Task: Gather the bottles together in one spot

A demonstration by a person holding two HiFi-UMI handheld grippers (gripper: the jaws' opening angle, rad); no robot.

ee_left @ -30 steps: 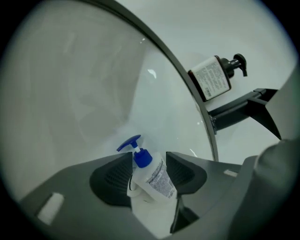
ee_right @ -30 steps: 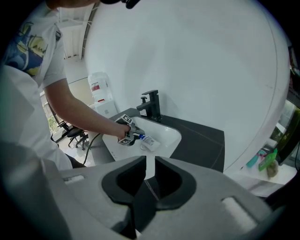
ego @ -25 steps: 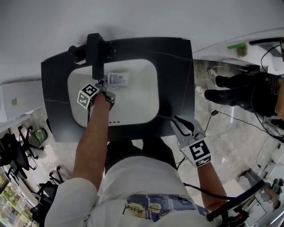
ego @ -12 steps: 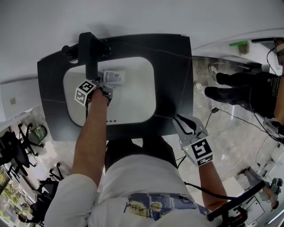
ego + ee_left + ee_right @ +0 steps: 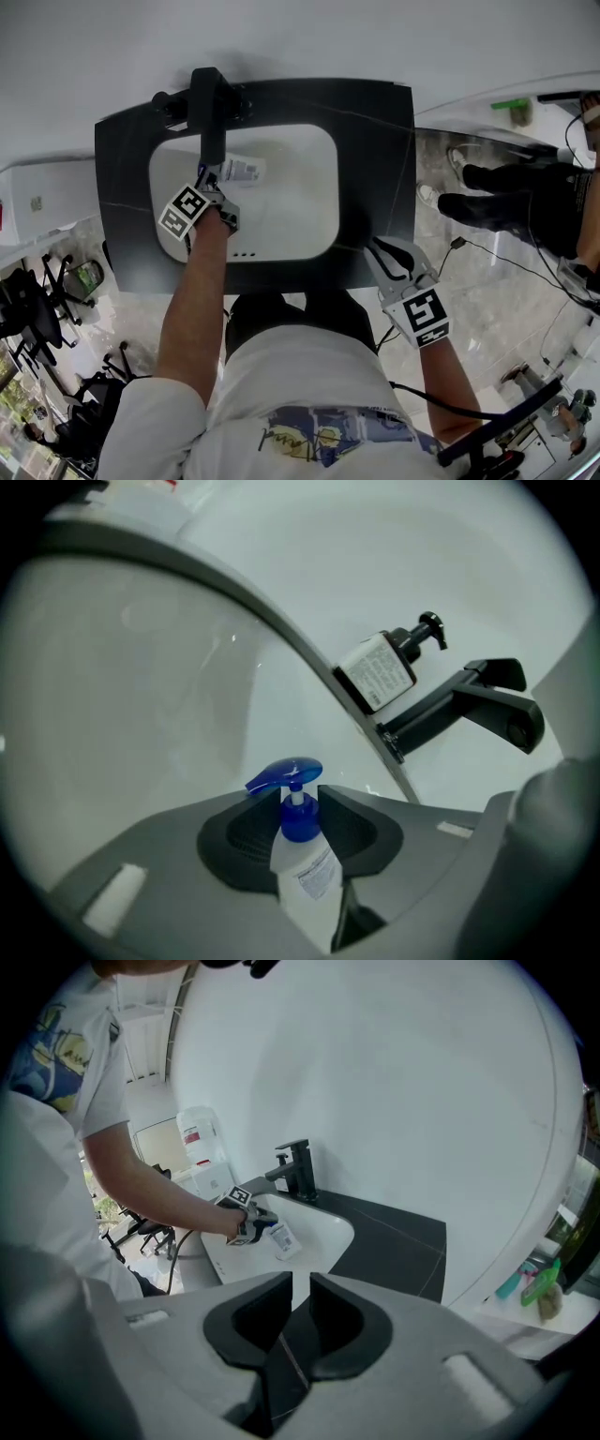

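Observation:
A white bottle with a blue pump [image 5: 302, 855] lies in the white sink basin [image 5: 291, 206], just in front of the black faucet [image 5: 210, 108]. My left gripper [image 5: 217, 178] reaches into the basin. Its jaws are closing, and the pads stand against the bottle's blue collar [image 5: 300, 822]. The same bottle [image 5: 279, 1237] shows in the right gripper view, at the left gripper's tip. A second bottle with a black pump and a white label [image 5: 382, 669] stands on the counter beside the faucet [image 5: 469, 705]. My right gripper [image 5: 389, 255] hovers at the counter's front right corner with a narrow gap and nothing between its jaws [image 5: 301, 1288].
The dark counter [image 5: 375, 169] surrounds the basin and meets a white wall behind. A white unit [image 5: 47, 197] sits left of the counter. At the far right, a person's dark legs [image 5: 506, 202] stand on the marble floor near cables. Office chairs [image 5: 28, 309] stand at the left.
My left gripper has edged up to the bottle's pump end by the faucet and now has the bottle between its jaws. The right gripper has hardly moved.

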